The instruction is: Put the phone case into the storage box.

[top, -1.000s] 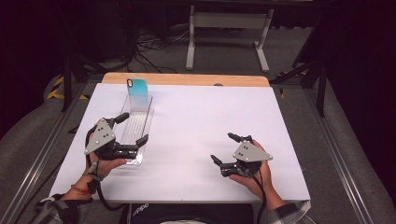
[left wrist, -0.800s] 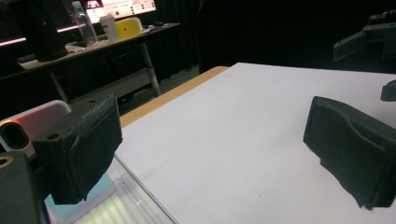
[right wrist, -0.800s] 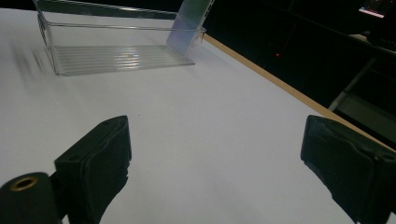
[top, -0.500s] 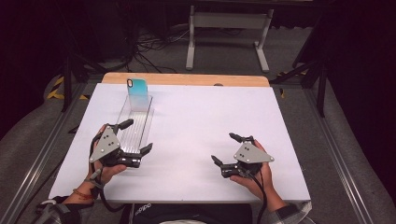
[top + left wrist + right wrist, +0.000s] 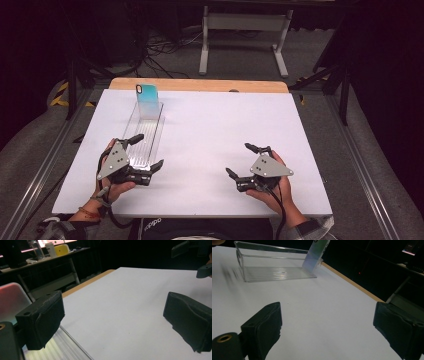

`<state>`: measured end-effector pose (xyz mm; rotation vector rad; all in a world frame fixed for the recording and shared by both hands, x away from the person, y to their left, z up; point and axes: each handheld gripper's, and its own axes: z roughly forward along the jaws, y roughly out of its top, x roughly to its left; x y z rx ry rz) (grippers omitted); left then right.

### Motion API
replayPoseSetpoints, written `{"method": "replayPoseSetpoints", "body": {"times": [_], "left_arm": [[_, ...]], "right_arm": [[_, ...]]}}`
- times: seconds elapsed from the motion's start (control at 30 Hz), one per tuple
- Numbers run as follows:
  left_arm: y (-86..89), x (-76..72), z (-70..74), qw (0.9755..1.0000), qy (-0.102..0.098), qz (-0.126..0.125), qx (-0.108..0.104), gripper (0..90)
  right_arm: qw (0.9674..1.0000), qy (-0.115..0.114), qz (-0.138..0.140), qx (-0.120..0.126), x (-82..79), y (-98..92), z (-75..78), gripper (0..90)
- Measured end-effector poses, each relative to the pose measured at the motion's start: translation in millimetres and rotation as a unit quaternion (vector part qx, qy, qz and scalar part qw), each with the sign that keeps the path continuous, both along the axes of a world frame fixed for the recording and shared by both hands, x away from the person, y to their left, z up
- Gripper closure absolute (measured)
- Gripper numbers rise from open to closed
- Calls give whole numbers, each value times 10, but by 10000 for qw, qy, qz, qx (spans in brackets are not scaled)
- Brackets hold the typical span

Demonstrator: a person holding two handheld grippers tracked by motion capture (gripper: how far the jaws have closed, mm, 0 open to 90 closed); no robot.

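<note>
1. High view: left gripper [image 5: 144, 154] at near end of clear tray [image 5: 145, 135], fingers spread wide, holding nothing.
2. Right gripper [image 5: 246, 161] over bare white worktop [image 5: 210, 130], fingers wide apart, empty.
3. Teal phone [image 5: 148, 95] leans upright at tray's far end.

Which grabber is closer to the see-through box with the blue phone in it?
The left gripper. Its open jaws sit at the near end of the clear tray, which holds the phone leaning at its far end. The right gripper rests open on bare table, well off to the side.
</note>
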<state>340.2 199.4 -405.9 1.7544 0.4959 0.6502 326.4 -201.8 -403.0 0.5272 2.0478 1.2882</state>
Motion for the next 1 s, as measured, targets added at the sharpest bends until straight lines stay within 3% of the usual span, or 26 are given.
{"method": "replayPoseSetpoints", "body": {"times": [0.1,0.17,0.53,1.0], "left_arm": [[15,-40,-56,10000,-2,29,25,43],[28,-61,-96,9999,110,44,-9,44],[106,-139,-210,9994,333,36,60,46],[105,-102,-212,9995,310,-52,-12,45]], "right_arm": [[10000,-36,9,-20,-13,3,-2,92],[10000,-59,27,-13,-25,6,0,93],[9999,-124,72,33,-71,11,-1,95],[10000,-26,87,-1,-65,48,-36,94]]}}
